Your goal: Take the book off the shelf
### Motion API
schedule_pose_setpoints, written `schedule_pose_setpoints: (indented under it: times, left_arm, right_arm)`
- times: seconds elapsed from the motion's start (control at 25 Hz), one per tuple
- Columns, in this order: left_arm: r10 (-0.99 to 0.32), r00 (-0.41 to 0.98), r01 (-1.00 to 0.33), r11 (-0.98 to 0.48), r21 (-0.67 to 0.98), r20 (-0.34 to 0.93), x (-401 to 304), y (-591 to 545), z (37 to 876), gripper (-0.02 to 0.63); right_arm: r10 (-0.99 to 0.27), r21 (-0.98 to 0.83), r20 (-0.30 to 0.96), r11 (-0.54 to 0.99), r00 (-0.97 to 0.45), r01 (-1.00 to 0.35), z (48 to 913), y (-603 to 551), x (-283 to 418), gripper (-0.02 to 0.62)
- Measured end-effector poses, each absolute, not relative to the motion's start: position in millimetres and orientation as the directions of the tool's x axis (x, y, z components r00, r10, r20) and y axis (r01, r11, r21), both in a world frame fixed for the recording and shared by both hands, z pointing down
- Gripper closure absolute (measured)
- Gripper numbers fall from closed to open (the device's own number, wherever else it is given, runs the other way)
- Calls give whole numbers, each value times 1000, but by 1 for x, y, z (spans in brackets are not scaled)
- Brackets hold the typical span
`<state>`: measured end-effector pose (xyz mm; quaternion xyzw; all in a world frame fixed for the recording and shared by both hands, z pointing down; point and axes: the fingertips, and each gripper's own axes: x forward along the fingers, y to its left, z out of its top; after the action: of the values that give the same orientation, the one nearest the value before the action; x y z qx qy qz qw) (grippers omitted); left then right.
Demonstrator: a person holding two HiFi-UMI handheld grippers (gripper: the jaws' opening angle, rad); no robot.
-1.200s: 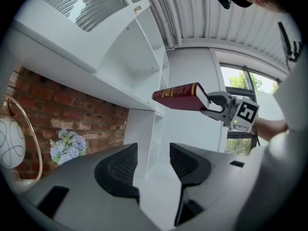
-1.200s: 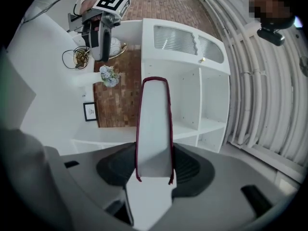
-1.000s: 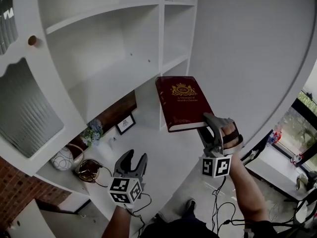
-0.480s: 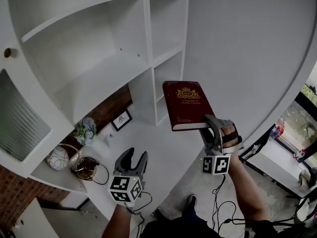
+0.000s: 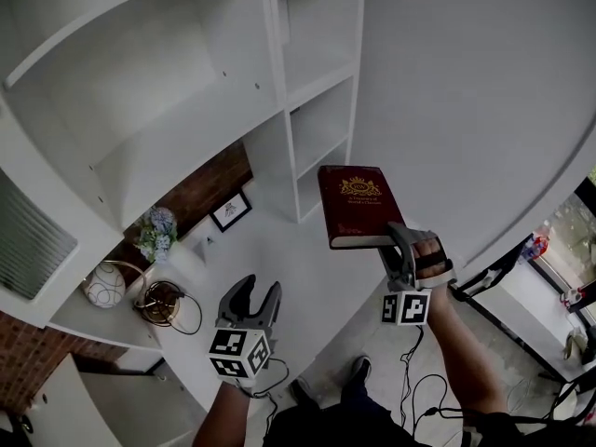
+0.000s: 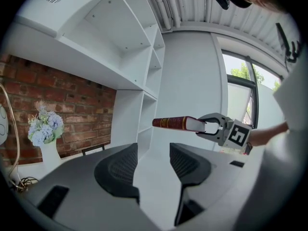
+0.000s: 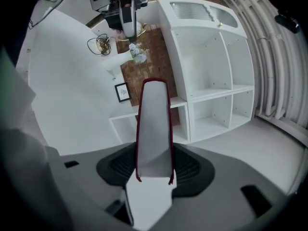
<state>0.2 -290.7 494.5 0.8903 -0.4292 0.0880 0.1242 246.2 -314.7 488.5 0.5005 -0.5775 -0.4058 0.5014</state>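
In front of the tall white open shelf unit (image 5: 312,101), a dark red hardback book (image 5: 358,203) is held out in the air, clear of the shelves.
At left, a white vase of pale blue flowers (image 5: 155,231) and a small black picture frame (image 5: 230,210) stand before a red brick wall (image 5: 200,192). The left gripper (image 5: 259,291) hovers low, jaws spread with nothing between them. The right gripper (image 5: 396,242) clamps the book's near edge. The cover faces up and shows a gold crest and gold lettering too small to read.
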Motion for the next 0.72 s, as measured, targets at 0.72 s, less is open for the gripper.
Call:
schedule_pose_setpoints:
  times: [0.72]
  left_arm:
    - [-724, 563, -821, -545, 170, 400, 5, -304, 563, 400]
  right_arm:
    - [-893, 877, 449, 445, -21, -180, 655, -335, 258, 379]
